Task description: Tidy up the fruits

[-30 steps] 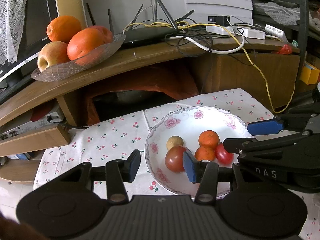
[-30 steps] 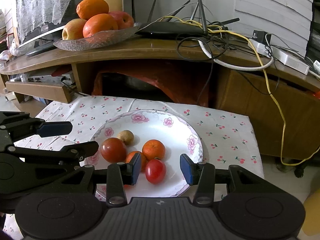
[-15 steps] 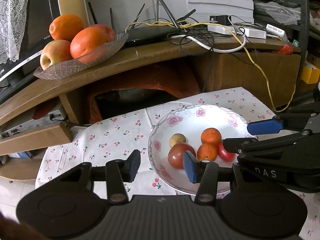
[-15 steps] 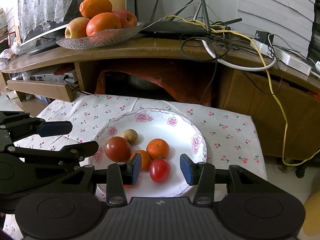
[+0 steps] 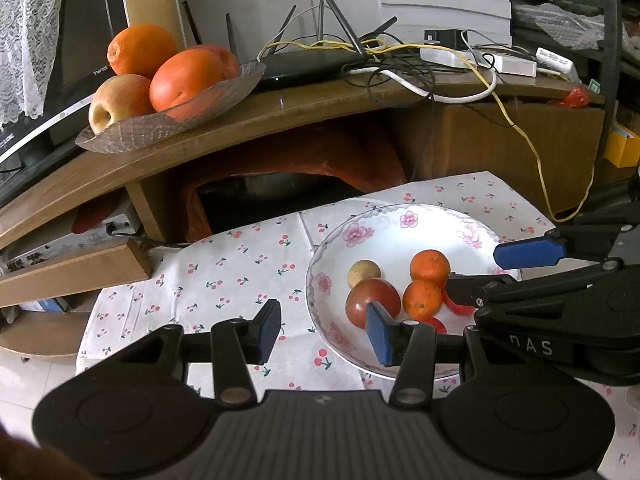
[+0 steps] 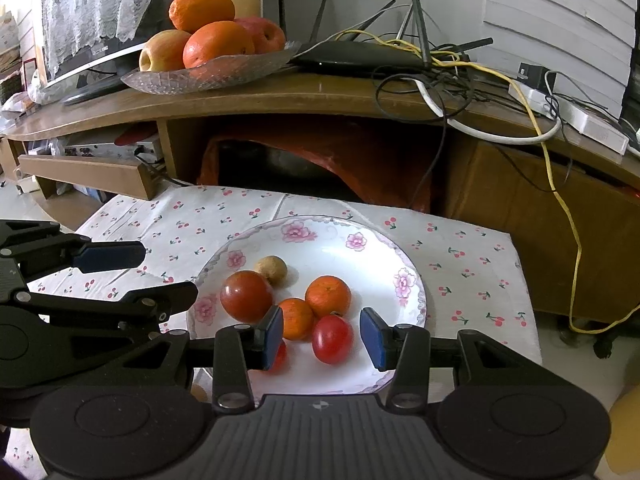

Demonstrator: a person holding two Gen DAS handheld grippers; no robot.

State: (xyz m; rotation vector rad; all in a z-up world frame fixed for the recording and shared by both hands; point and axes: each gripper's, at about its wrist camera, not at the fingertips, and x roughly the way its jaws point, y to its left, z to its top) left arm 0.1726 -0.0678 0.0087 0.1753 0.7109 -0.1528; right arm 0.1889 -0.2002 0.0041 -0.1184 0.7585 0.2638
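Observation:
A white flowered plate (image 6: 372, 248) on a cherry-print cloth holds a large red tomato (image 6: 246, 296), a small brown fruit (image 6: 272, 269), two small oranges (image 6: 328, 295) and a small red tomato (image 6: 332, 338). The plate (image 5: 400, 224) also shows in the left wrist view with the large tomato (image 5: 370, 300). My right gripper (image 6: 322, 340) is open and empty, with the small red tomato between its fingers. My left gripper (image 5: 322, 330) is open and empty over the plate's left rim. A glass dish (image 6: 208, 74) of oranges and apples sits on the wooden shelf.
The curved wooden shelf (image 6: 320, 96) carries a black router (image 6: 360, 60), tangled cables and white power strips (image 6: 576, 116). An orange-lined opening (image 6: 312, 160) lies under it. A wooden drawer front (image 6: 84, 176) sticks out at the left.
Both grippers have moved slightly forward and to the left, so the plate and the shelf look a little closer. The fruits have not moved. Both grippers stay open.

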